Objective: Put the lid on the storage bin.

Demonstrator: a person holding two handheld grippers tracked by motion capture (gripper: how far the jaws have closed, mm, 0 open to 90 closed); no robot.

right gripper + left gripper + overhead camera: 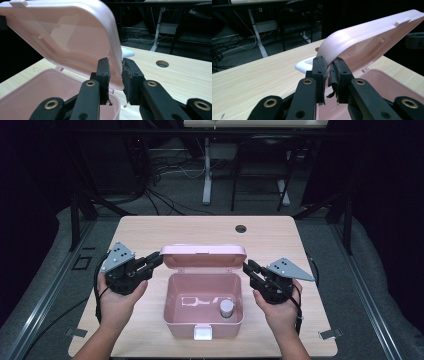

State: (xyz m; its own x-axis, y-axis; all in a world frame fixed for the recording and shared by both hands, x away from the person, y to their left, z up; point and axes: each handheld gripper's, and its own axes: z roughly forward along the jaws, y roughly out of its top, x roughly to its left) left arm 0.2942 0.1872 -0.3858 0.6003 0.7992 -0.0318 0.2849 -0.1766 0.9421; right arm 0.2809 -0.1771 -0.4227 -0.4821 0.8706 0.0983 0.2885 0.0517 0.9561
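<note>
Black left gripper jaws clamping pink lid, right gripper jaws straddling its edge loosely

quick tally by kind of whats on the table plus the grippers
pink box with its lid raised: 1
small grey cylinder inside the box: 1
white latch on the box front: 1
grippers, left gripper and right gripper, one at each end of the lid: 2
total: 5

Behind the tongs, a round hole in the wooden table; further back, a white desk leg and tangled cables.
</note>
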